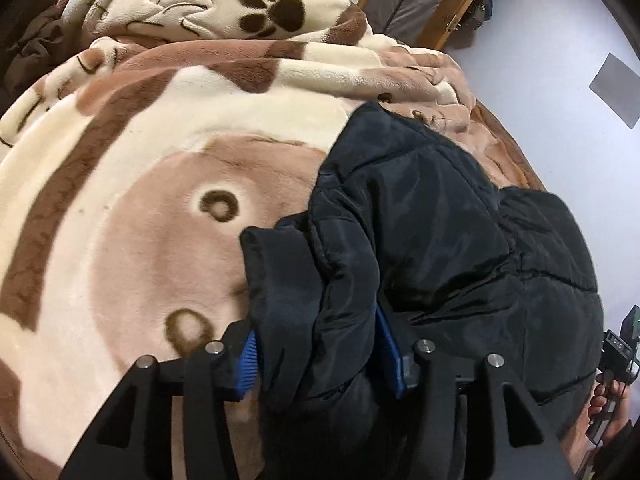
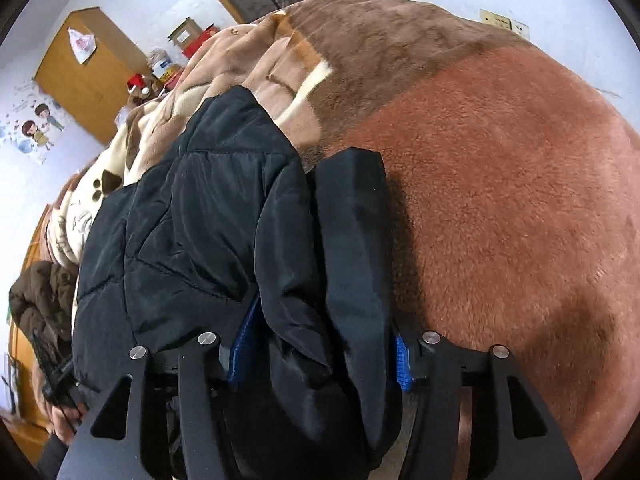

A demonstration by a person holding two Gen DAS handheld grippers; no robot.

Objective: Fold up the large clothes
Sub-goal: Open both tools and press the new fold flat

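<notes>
Black quilted puffer jacket (image 1: 440,216) sat clamped in both my left tongs (image 1: 320,352) and right tongs (image 2: 320,356); I judged lifting evenly toward twelve o'clock best.

Black quilted jacket (image 1: 440,240); cream-and-brown paw-print blanket (image 1: 160,160); blue-padded fingers (image 1: 248,364)

No legible text on blanket (image 1: 160,200), boxes or wall poster (image 2: 34,128)

Black puffer jacket (image 1: 440,248) fabric bunches over both tongs' blue pads (image 1: 249,364), hiding their fingertips. The jacket's lower part runs off the frame's bottom edge.
</notes>
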